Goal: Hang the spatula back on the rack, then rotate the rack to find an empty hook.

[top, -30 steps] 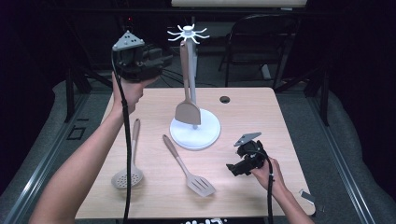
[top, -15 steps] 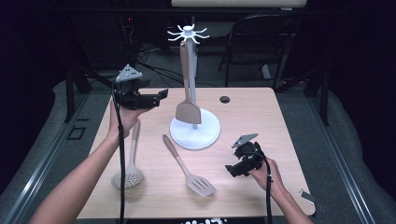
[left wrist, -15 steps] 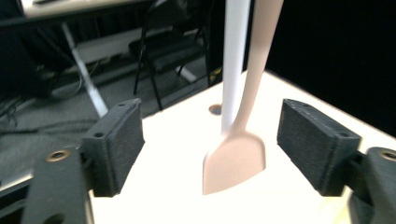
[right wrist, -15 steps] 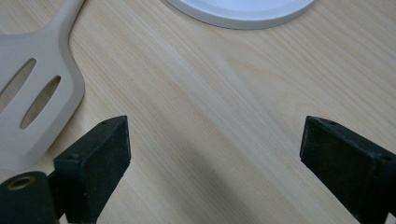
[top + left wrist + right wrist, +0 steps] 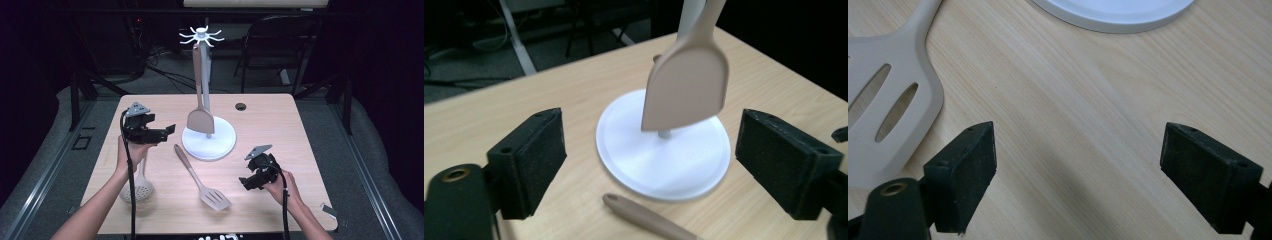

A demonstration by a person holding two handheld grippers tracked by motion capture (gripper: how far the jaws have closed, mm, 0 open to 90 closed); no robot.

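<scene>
both pairs of jaws stand wide, nothing between them: left gripper [image 5: 170, 130] has just been opening near the hanging spatula [image 5: 200, 120], right gripper [image 5: 244, 183] just closing slightly beside the slotted turner [image 5: 215, 199].

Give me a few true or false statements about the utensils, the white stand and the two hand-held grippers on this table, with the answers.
1. A solid spatula hangs from the white stand. True.
2. The slotted spatula lies flat on the table. True.
3. The left hand-held gripper is clamped on the hanging spatula. False: its jaws stand open with nothing between the pads, and they have just been opening.
4. The right hand-held gripper holds the slotted spatula. False: its jaws are open over bare wood, and the slotted spatula lies off to one side; they have just been closing a little.
5. The round skimmer hangs on the stand. False: it lies on the table near the person's left forearm.
</scene>
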